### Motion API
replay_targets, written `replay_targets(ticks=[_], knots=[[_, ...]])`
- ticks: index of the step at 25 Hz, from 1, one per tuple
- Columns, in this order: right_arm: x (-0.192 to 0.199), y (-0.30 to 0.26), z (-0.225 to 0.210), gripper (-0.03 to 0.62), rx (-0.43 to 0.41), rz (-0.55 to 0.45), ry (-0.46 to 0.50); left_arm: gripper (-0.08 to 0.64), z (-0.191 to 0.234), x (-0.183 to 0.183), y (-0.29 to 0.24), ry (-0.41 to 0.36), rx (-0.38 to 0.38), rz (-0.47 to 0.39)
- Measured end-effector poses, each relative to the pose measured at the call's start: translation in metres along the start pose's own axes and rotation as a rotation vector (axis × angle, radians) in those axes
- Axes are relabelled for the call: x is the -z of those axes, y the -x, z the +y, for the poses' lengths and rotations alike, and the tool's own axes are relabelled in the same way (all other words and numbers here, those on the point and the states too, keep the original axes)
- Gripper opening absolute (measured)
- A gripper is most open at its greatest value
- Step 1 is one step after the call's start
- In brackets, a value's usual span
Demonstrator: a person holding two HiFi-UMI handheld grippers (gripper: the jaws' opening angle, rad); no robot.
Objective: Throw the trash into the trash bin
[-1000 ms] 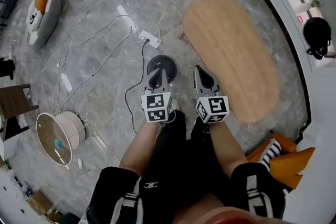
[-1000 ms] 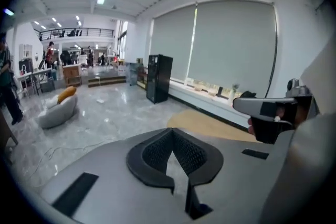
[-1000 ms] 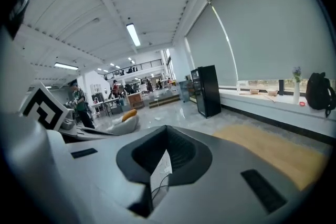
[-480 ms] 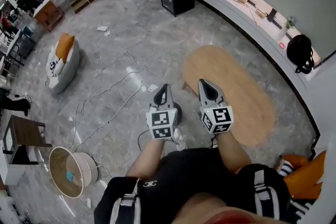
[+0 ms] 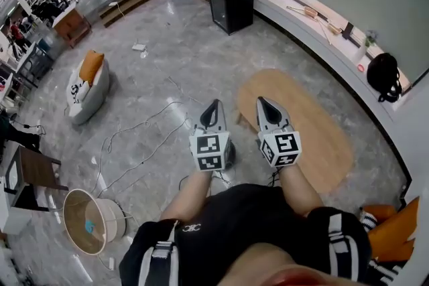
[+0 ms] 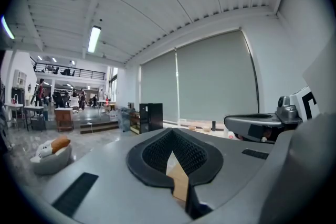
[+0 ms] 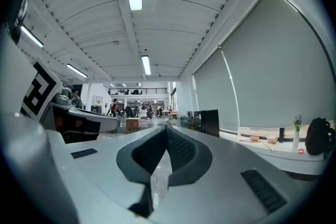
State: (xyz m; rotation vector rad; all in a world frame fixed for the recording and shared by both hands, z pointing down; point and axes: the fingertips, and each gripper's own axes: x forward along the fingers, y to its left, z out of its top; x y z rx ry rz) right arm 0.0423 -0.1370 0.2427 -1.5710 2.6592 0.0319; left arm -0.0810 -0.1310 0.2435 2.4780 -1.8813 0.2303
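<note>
Apparently late in the job, or between rounds: neither gripper carries anything.

- Left gripper [image 5: 213,106]: jaws pressed together, nothing between them. Its own view shows only a sliver of tan wood through the slit behind the tips.
- Right gripper [image 5: 261,102]: jaws also together and empty, with grey floor showing through the slit.
- Both are held side by side in front of the person, pointing roughly level towards twelve o'clock in the head view.

Containers:
- Trash bin [image 5: 115,219]: round and tan, open mouth facing the camera, on the floor at about eight o'clock from the grippers and well apart from them. Whether it stands upright or tilts, I can't tell.
- Inside it is one small blue piece [image 5: 89,226], low in the bin. My guess is that this is trash already thrown in. Nothing else shows inside.

Left to do, as a judgement:
- One small white scrap [image 5: 139,47] lies on the floor at about eleven o'clock, far off. It's too small to say whether it counts as trash.
- Oval wooden table [image 5: 315,124], at two to three o'clock beside the right gripper: no litter that I can make out.
- White cables [image 5: 134,127] trail across the floor between the grippers and the bin, a tripping risk on any walk over.
</note>
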Motion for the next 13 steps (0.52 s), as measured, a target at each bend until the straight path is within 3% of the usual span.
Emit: replay_targets(ticks=[13], knots=[[0.012, 0.002, 0.014, 0.012, -0.008, 0.025, 0.016, 0.012, 0.015, 0.014, 0.010, 0.040, -0.004, 0.028]])
